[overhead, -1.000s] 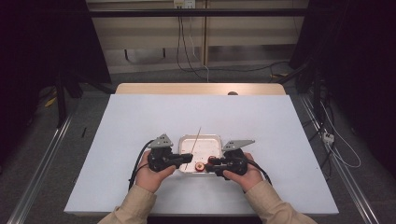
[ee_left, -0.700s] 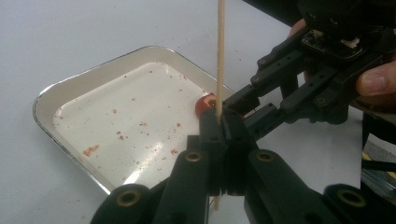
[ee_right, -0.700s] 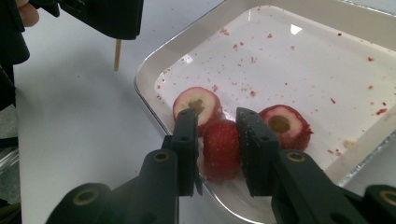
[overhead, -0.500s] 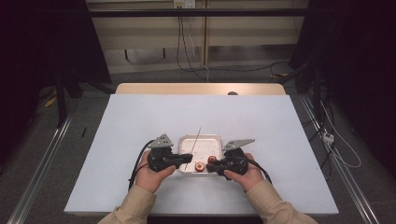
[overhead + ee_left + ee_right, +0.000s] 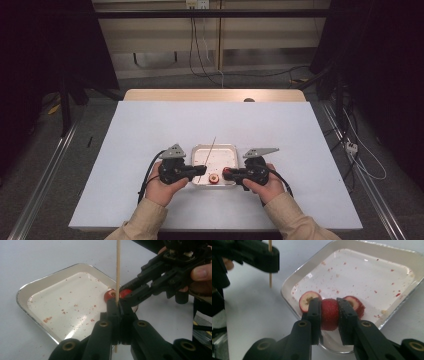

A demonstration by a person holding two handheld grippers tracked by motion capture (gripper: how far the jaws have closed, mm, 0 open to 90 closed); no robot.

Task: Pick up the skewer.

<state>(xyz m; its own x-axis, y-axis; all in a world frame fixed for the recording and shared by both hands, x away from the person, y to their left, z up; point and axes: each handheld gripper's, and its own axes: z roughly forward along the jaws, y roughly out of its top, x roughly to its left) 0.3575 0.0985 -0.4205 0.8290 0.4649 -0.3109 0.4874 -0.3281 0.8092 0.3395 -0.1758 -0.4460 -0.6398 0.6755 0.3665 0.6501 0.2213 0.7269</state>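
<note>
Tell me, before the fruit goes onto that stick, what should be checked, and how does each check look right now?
1. Left gripper clamps the wooden skewer: ok.
2. Right gripper clamps the red fruit piece: ok.
3. Skewer upright, unbent: ok.
4. Skewer tip lined up with the fruit's centre: cannot tell.
5. Other cut slices out of the skewer's path: cannot tell.
6. Metal tray flat on the table: ok.
</note>
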